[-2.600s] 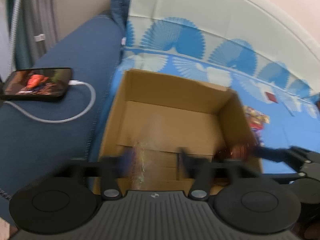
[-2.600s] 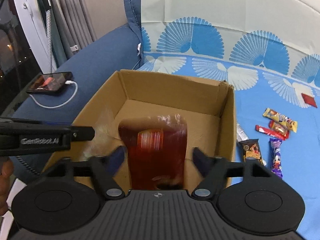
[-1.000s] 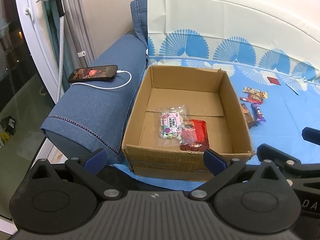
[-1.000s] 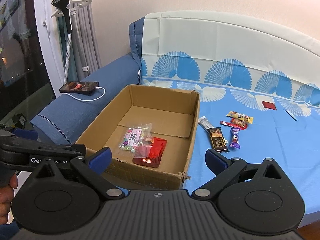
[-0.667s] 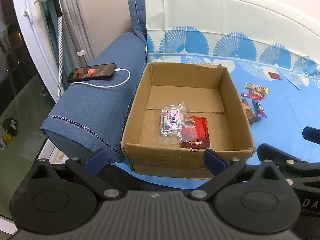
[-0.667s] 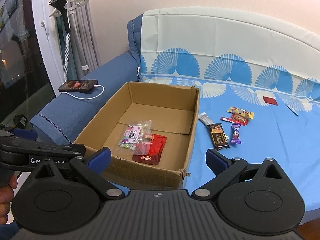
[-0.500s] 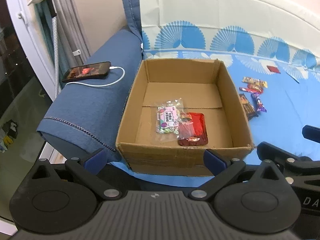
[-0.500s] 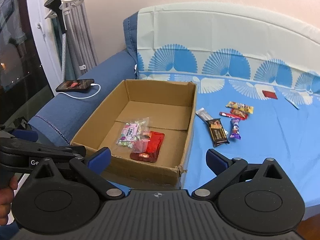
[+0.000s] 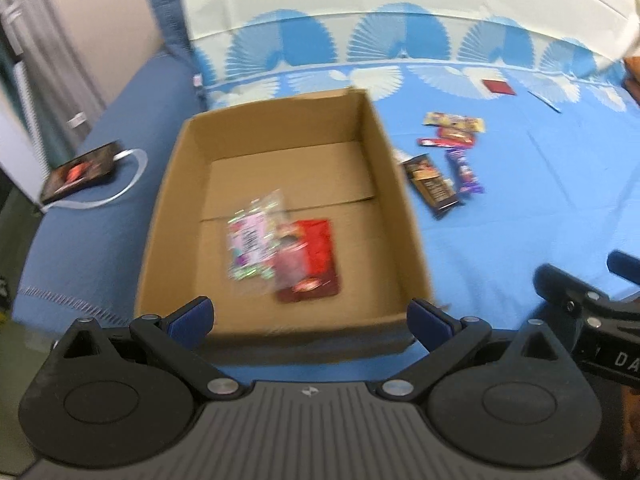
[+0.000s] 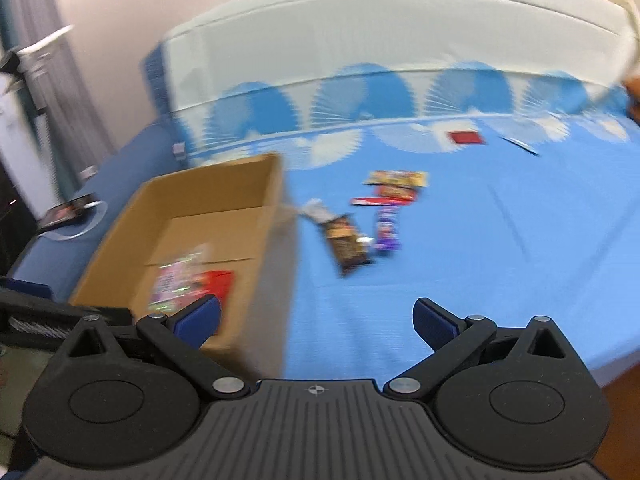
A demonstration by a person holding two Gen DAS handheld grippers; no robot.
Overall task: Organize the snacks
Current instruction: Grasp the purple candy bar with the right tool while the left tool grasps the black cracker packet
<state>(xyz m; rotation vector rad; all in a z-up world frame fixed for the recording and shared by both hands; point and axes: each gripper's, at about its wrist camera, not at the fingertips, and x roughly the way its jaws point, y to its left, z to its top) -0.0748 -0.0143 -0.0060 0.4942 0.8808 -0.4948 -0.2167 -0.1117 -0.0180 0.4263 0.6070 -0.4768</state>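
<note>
Presently, entries as follows.

Left tool (image 9: 310,314): jaws spread wide, nothing between them; poised above the near wall of the open brown cardboard box (image 9: 384,152).
Right tool (image 10: 316,316): jaws likewise wide apart, empty; it has swung away from the box toward the loose snacks, which now lie at its 12 o'clock.
Box contents: clear crinkly bag of pink-labelled sweets (image 9: 252,240) and flat red plastic pouch (image 9: 316,256), overlapping on the box floor; both were set down here moments ago and lie untouched.
Box position: on the blue fan-patterned bed sheet (image 10: 500,264), at 9 o'clock of the loose snacks.
Loose snacks: dark brown chocolate bar wrapper (image 10: 346,242), purple wrapped candy bar (image 10: 387,228), slim red stick wrapper (image 10: 380,201), yellow-orange printed packet (image 10: 396,179), silver foil wrapper (image 10: 316,208); grouped close together, some edges touching, detail blurred.
Stray item: small red square packet (image 10: 466,137), well apart at 1 o'clock of the group.
Off-task: black smartphone on a white charging cable (image 9: 82,170), on the blue padded side at the box's 9 o'clock.
Change noted: both views have turned rightward in half a second, blur heavy.
Meaning: two items stowed; judged next, a reach for the bed group, the brown bar nearest.
</note>
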